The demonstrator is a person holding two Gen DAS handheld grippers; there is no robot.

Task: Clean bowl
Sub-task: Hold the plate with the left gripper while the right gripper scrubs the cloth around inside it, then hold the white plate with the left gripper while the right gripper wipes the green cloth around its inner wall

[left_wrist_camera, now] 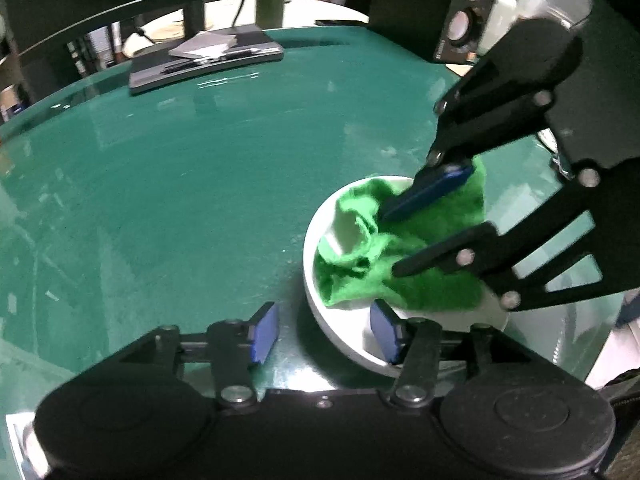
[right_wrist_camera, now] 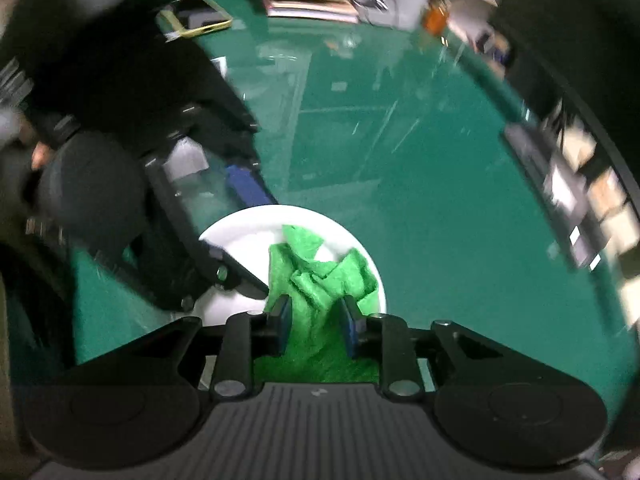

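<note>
**Cloth in bowl, both tongs at the rim**

Green desk [left_wrist_camera: 200, 168] carries everything. Far edge in the left wrist view: a dark flat device [left_wrist_camera: 204, 60] with papers on it. In the right wrist view, a yellow-edged phone [right_wrist_camera: 200, 20] sits top left.

White bowl [left_wrist_camera: 320, 240] sits on the desk, near side. Crumpled green cloth [left_wrist_camera: 400, 256] lies inside it, draping over the rim toward the right tongs.

Left tongs [left_wrist_camera: 324, 332]: spread, straddling the bowl's near rim with one blue pad inside and one outside, neither pressing on it.

Right tongs [right_wrist_camera: 316, 322]: partly spread, cloth bunched between the pads; both pads look in contact with the fabric, so pinching the cloth loosely.
</note>
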